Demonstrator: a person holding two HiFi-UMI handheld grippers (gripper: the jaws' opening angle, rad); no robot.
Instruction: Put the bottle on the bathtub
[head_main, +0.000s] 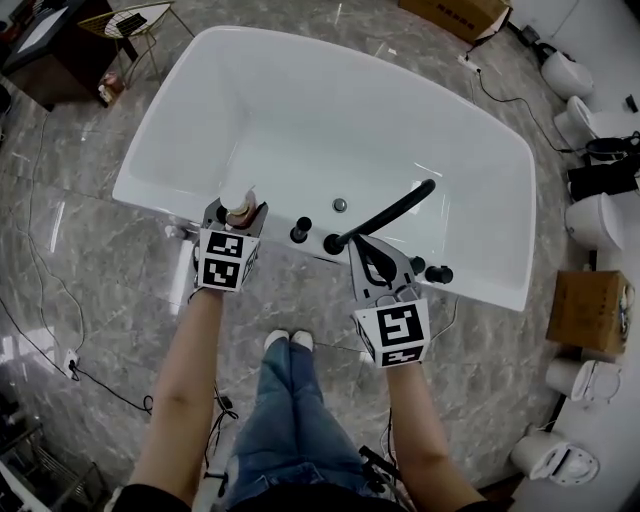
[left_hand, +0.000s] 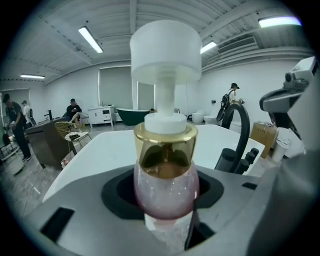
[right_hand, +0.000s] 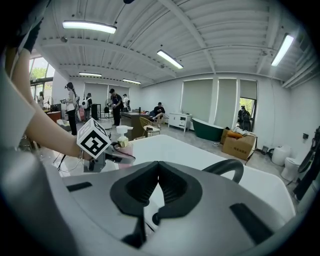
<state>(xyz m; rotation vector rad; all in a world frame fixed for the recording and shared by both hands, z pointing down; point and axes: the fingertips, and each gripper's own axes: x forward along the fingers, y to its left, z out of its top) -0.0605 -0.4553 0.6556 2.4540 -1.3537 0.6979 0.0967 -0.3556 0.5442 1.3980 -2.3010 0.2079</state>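
Note:
A pink pump bottle (left_hand: 164, 185) with a gold collar and white pump head stands upright between the jaws of my left gripper (head_main: 238, 213), which is shut on it. In the head view the bottle (head_main: 238, 205) is at the near rim of the white bathtub (head_main: 300, 110), left of the black taps. I cannot tell whether its base touches the rim. My right gripper (head_main: 377, 262) is shut with nothing in it, hovering at the near rim just by the black faucet (head_main: 385, 215). The right gripper view shows the bottle (right_hand: 123, 140) and left gripper off to the left.
Black tap knobs (head_main: 300, 230) and the curved faucet line the tub's near rim. A cardboard box (head_main: 590, 310) and white toilets (head_main: 590, 220) stand at the right. A gold wire chair (head_main: 135, 25) and dark table sit far left. Cables run over the marble floor.

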